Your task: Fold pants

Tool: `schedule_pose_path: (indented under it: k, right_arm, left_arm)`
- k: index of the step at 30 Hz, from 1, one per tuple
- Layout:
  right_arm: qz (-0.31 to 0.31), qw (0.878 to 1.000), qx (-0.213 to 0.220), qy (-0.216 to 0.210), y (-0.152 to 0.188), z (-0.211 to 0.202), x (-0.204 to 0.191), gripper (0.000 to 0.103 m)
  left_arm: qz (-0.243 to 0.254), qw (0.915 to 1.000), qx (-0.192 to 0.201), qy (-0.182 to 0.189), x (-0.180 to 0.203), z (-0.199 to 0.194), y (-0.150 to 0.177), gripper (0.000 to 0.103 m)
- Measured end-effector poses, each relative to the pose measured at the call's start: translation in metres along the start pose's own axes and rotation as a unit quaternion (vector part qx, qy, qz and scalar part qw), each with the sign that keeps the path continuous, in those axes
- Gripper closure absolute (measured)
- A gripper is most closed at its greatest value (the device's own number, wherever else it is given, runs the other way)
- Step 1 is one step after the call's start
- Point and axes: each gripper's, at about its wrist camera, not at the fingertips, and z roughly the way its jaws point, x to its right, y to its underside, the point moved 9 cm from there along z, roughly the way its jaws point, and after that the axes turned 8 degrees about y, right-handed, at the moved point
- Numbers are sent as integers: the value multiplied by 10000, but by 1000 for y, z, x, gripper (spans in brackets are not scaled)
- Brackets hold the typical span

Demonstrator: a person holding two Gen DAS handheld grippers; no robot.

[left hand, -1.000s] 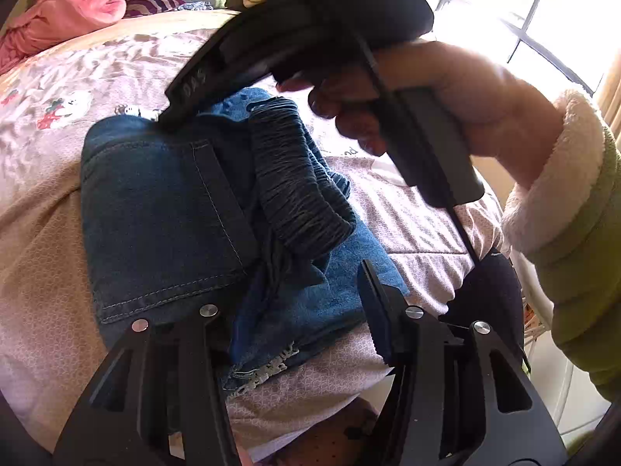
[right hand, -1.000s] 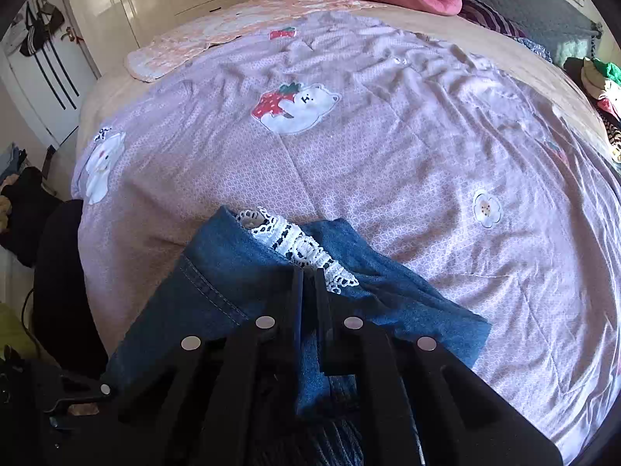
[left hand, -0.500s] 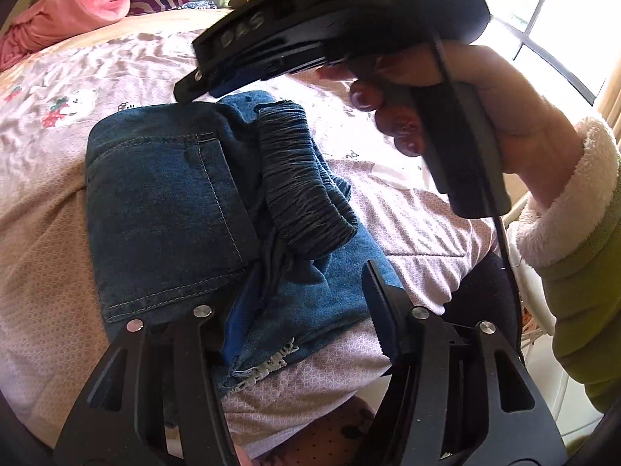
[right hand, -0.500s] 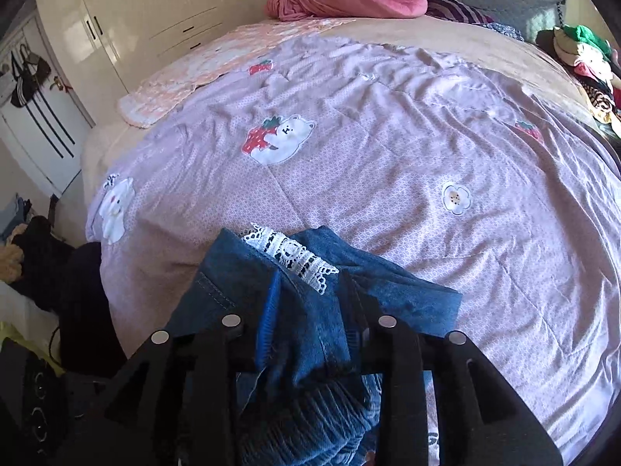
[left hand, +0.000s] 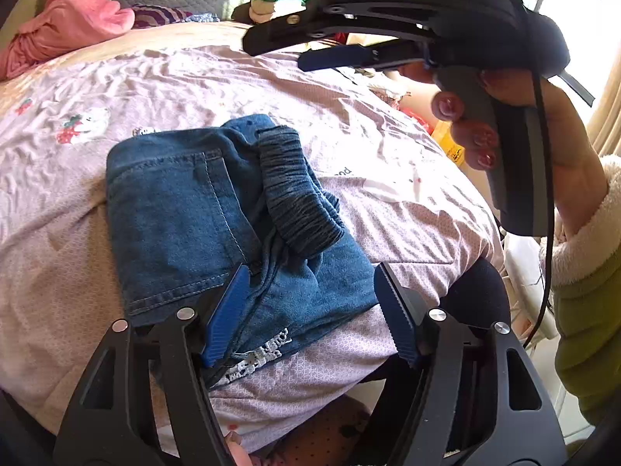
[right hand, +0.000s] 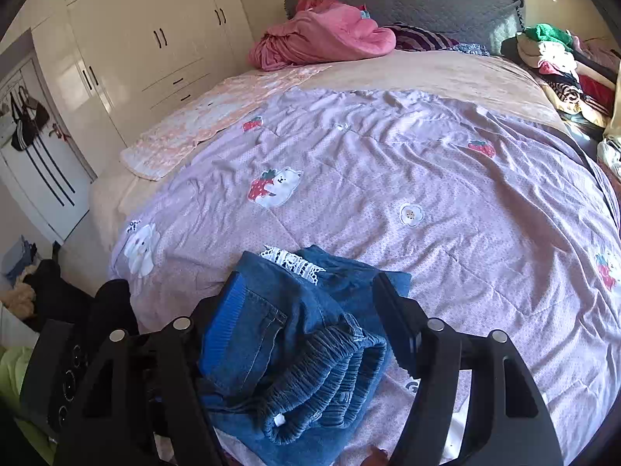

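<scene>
The blue denim pants (left hand: 182, 213) lie folded in a small bundle near the bed's near corner, with the dark elastic waistband (left hand: 299, 198) rolled on top and a white lace trim (left hand: 256, 357) showing at the hem. My left gripper (left hand: 312, 310) hovers just over the bundle's near edge; its jaws are opening and the pads do not press the cloth. My right gripper (right hand: 310, 322) is lifted above the pants (right hand: 271, 330), its jaws also opening with nothing pinched. In the left wrist view the right gripper (left hand: 275, 54) hangs above the bundle, held by a hand (left hand: 504, 124).
The lilac quilt (right hand: 388, 178) with strawberry-bear prints covers the bed. A pink blanket (right hand: 322, 39) lies by the grey headboard (right hand: 446, 4). A heap of clothes (right hand: 562, 58) sits at the far right. White wardrobes (right hand: 147, 46) stand to the left. The bed edge runs just below the pants.
The right gripper let go of the denim, opened wide and rose back off the bundle. The left gripper's jaws spread wider. The pants stayed in place.
</scene>
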Motion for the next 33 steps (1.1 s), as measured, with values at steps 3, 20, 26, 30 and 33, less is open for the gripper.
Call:
schedule_pose_path:
  k: [3,20,26,30,33]
  right_arm:
    - [99,9999,120,21,1,-13,3,33]
    - [390,9972,610,174,14,-59,12,19]
    - [537,9966,594,203,26,-57,17,15]
    - [635,9960,602,179,32,-56,21,13]
    - [640,9958,586,281,37,-54,24,11]
  left_arm:
    - [14,9999,104,-43,2,-10,-5,37]
    - [-136,9972,448,-586,-22,-45,-32,10]
    - [-202,9965,390,-706,-30,-44,-31,10]
    - [-237,9959,365,-795,-36,-43,-31,10]
    - [-267,9952,361,-873,-42,-43,-31,10]
